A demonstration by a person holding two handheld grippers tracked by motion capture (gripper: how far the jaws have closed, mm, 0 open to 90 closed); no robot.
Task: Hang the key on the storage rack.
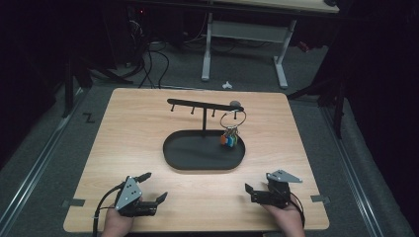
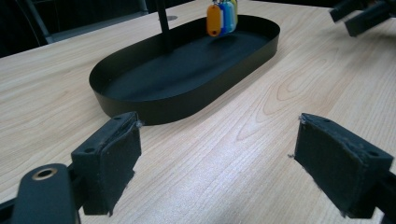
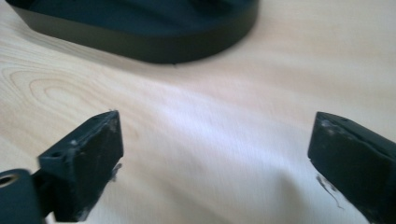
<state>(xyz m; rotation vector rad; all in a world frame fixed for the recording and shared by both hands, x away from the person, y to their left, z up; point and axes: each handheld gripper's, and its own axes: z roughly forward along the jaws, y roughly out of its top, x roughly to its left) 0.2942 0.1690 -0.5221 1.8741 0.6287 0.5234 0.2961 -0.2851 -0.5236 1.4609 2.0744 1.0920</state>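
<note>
A black oval tray [image 1: 174, 157] lies at the middle of the wooden table [image 1: 133, 123]. A black rack [image 1: 203, 105] with several pegs rises from it. A key ring [image 1: 233, 118] hangs from the rack's right end, and coloured tags [image 1: 230, 139] dangle from it over the tray. My left gripper [image 1: 154, 186] rests near the table's front left, open and empty. My right gripper [image 1: 258, 187] sits at the front right, also open and empty. In the left gripper view the jaws stand wide apart around bare wood [image 2: 219, 154], facing the tray [image 2: 187, 100] and the tags [image 2: 222, 18]. The right gripper view is blurred; the tray's wall [image 3: 140, 44] lies beyond the wide-apart jaws.
The table's front edge runs just behind both hands. Bare wood stretches between the grippers and the tray. A white-legged desk [image 1: 244, 34] and cables [image 1: 148, 59] stand on the floor beyond the table. The other gripper [image 2: 359, 16] shows in the left gripper view's top right corner.
</note>
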